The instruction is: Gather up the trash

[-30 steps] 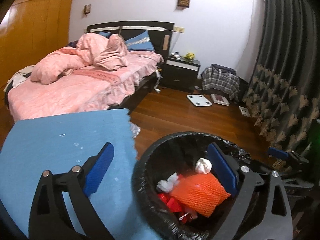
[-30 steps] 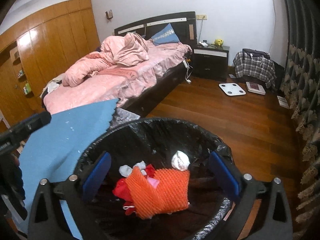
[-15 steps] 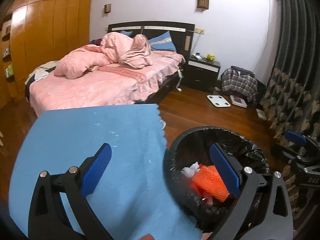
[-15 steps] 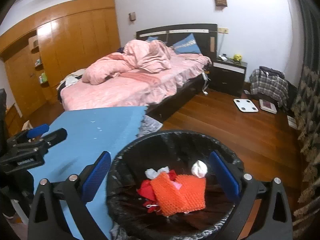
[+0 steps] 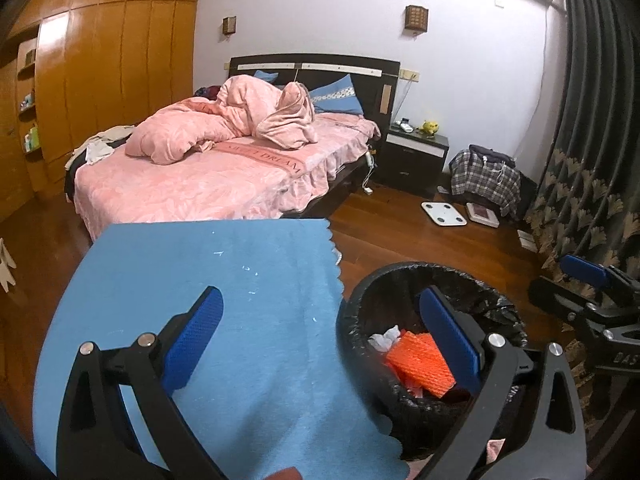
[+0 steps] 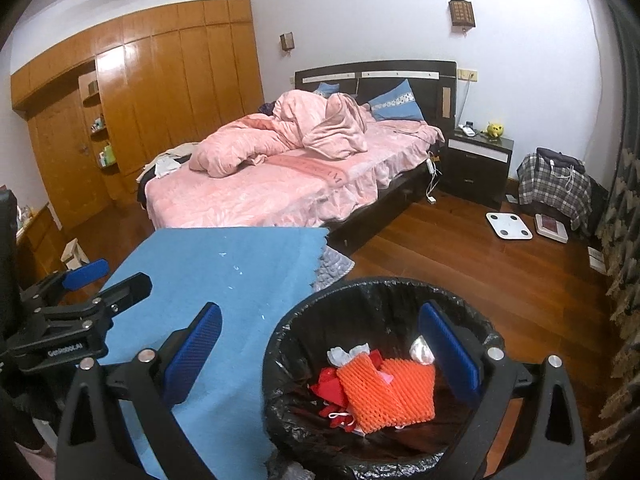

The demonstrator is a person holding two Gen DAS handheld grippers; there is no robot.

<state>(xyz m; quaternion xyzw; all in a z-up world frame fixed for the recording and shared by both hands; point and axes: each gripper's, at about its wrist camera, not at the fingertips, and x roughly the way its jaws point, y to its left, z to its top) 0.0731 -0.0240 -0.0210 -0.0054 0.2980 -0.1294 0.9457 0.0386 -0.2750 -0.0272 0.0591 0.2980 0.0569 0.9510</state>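
Both tongs have drawn back and risen from the bin (image 6: 384, 380) since a second ago, so we now see more of the blue cloth on the desk (image 5: 224, 300) beside it. Our left tongs (image 5: 320, 344) hang spread wide and empty over the cloth's edge next to the bin; our right tongs (image 6: 320, 354) hang above the bin's near rim, likewise released and holding nothing.

Inside the black-lined bin lie the orange foam net (image 6: 386, 392), red scraps (image 6: 330, 388) to its left, and white crumpled paper (image 6: 348, 354) behind it. We judge all of it light, soft and easily crushed; the net should give under a pinch, so any edge would do as a hold. The liner looks thin and slippery, bunched over the rim. On the cloth beside the bin we see only tiny white specks, too small to grip.
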